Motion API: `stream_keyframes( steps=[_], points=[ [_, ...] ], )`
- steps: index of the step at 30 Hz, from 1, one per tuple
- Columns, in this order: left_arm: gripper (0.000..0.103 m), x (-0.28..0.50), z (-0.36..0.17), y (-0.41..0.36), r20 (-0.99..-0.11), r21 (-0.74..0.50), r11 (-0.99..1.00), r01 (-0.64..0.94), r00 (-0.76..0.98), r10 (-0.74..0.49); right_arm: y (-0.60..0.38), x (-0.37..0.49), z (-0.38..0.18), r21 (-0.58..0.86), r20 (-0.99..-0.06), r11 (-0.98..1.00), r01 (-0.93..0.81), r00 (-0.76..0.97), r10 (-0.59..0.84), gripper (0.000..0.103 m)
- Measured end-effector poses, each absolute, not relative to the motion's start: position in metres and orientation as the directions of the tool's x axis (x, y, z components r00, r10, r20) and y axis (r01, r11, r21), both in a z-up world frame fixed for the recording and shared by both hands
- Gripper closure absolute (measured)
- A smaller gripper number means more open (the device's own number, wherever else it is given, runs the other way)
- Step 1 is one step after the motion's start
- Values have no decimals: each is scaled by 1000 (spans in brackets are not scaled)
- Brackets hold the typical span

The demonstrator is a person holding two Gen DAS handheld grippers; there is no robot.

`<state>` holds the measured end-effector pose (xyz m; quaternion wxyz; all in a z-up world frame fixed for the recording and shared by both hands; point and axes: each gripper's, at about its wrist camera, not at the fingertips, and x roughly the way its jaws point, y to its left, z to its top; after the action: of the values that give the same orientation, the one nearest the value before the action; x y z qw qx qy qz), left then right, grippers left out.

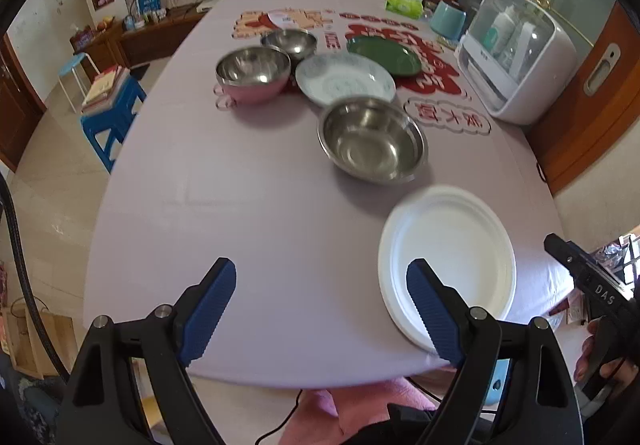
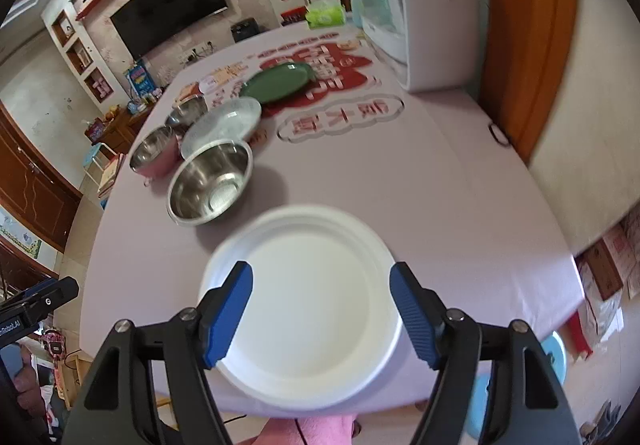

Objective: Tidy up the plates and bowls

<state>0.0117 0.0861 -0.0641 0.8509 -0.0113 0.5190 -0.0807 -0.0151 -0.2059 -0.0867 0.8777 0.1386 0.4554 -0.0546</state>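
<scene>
I see the white plate (image 2: 308,309) flat on the worktop (image 2: 460,205) near its front edge, below my right hand-held gripper (image 2: 321,315), jaws spread, empty. My left hand-held gripper (image 1: 320,311) likewise released, beside it.

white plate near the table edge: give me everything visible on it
The white plate is round, matte, paper-like by its look, with a ridged raised rim and a flat, empty well. It lies upright and flat on the lilac tablecloth at the near edge, apart from the nearest steel bowl. Nothing touches it; the open right gripper hangs above.
</scene>
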Motion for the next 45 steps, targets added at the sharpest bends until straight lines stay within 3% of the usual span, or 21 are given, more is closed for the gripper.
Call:
stream_keyframes(
  steps=[10, 21, 45],
  points=[
    [17, 58, -32, 99, -851, -97, 990, 104, 508, -136, -205, 48, -52, 224, -778, 958, 177, 625, 66, 30],
    [17, 123, -31, 95, -857, -122, 987, 105, 490, -158, -199, 132, -35, 219, -774, 967, 132, 627, 90, 30],
    [17, 250, -112, 89, -894, -222, 975, 23, 394, -213, -167, 257, -73, 167, -786, 986, -1, 604, 134, 30]
  ],
)
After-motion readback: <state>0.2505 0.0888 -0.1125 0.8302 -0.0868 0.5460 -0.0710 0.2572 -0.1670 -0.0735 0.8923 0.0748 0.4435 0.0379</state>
